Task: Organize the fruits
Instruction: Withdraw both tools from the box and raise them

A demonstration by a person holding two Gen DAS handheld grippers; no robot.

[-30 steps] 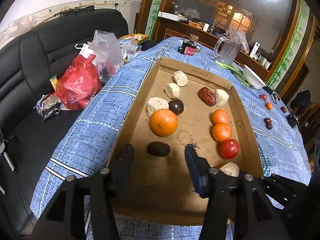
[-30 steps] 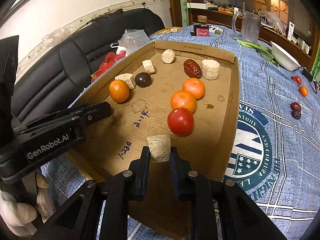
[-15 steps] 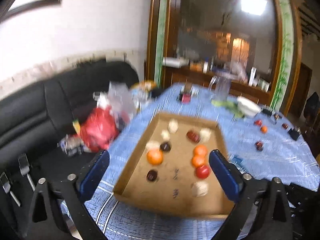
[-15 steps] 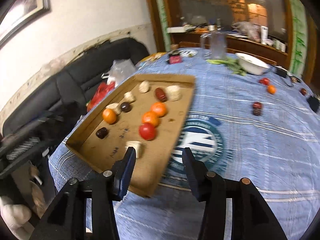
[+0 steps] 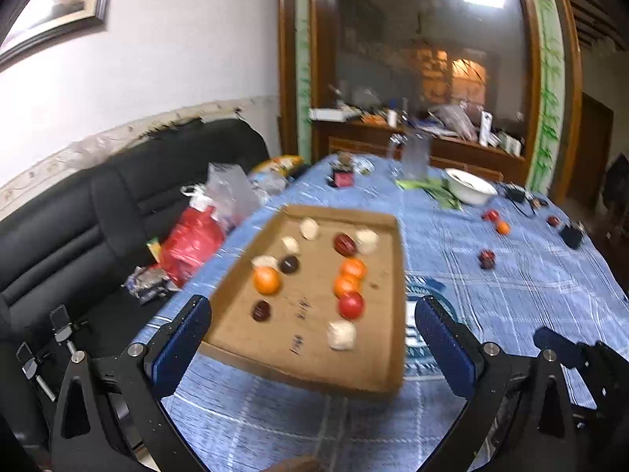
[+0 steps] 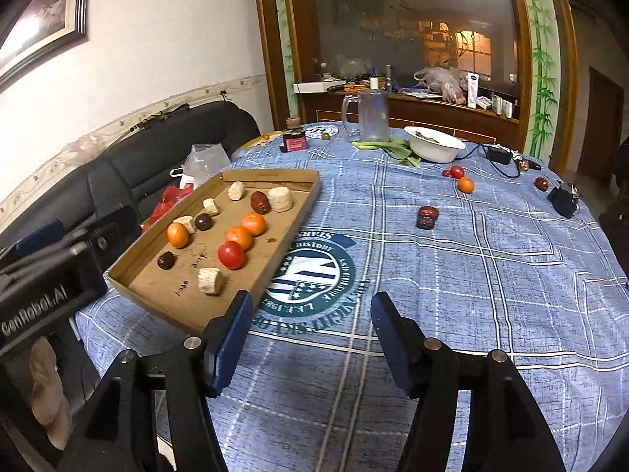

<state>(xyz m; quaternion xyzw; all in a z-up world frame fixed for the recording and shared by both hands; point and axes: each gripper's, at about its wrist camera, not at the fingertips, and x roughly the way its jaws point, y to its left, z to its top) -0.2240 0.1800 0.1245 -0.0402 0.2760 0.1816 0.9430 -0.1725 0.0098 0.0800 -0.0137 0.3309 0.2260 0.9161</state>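
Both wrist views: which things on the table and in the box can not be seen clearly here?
- Left wrist view: motion blur smears the cardboard tray and its pale chunks.
- Right wrist view: the left gripper hides the tray's near left corner.
- Right wrist view: the dark fruit by the far right edge is too small to name.
- The white bowl rim hides its contents.
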